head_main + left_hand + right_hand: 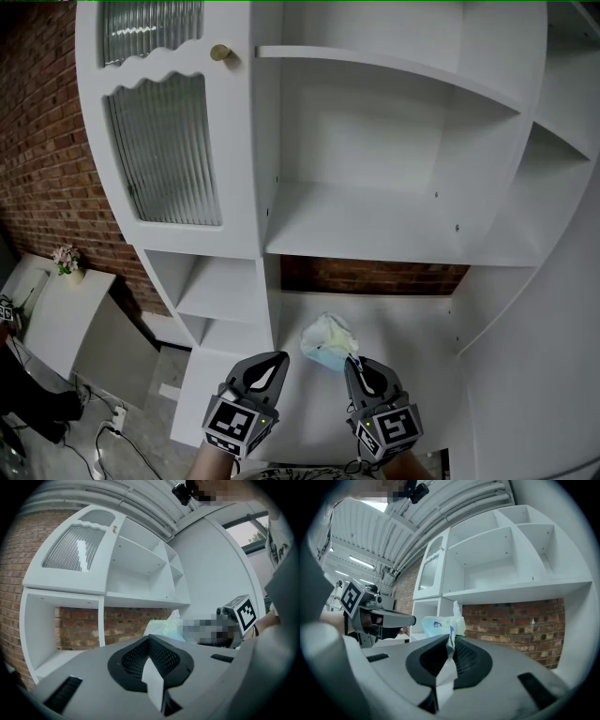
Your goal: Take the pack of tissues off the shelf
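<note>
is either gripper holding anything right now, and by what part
The right gripper holds the pack of tissues, its fingers pinching a thin edge of the wrapper. The left gripper is shut on nothing.

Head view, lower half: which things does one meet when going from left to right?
Small pot of flowers → left gripper → pack of tissues → right gripper.

I see a red brick wall (37, 131) at the left, beside a ribbed-glass door (167, 150) with a brass knob (220, 52) at its upper right. Lower left, a small pot of flowers (67, 262) stands on a low white table (61, 319); cables (131, 441) trail across the grey floor (155, 398) nearby
</note>
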Motion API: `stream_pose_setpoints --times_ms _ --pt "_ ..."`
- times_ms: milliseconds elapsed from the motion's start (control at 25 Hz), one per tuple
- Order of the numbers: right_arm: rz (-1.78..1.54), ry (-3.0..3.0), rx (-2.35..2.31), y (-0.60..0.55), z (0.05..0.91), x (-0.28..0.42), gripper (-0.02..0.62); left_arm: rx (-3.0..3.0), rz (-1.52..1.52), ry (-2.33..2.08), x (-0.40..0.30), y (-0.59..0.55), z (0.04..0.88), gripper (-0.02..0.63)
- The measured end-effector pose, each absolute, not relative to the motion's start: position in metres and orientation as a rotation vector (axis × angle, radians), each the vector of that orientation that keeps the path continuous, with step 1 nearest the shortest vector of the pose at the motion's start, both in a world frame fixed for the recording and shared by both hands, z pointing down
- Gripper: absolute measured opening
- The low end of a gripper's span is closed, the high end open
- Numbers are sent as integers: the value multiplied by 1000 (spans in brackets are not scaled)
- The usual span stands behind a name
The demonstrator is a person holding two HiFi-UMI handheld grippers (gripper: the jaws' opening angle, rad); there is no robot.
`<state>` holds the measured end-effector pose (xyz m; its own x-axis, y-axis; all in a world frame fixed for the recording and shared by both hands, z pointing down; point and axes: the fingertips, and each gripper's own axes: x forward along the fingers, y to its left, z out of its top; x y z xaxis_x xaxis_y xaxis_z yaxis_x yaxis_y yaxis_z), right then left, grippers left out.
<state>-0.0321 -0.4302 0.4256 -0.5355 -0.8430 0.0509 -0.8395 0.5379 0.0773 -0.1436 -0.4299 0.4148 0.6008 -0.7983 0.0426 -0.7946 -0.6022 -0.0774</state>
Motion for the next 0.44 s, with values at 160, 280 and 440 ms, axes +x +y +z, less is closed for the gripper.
stream_pose_setpoints --times_ms 160,280,440 --pt "-71 -2668 1470 -435 426 -32 12 -2756 -126 1384 -144 -434 415 0" --pt "-76 -2676 1461 -435 426 -33 12 -2767 -112 1376 -142 -434 414 0" --pt "-64 -2671 1461 -437 428 -35 11 -2771 -103 1371 -142 -435 414 0"
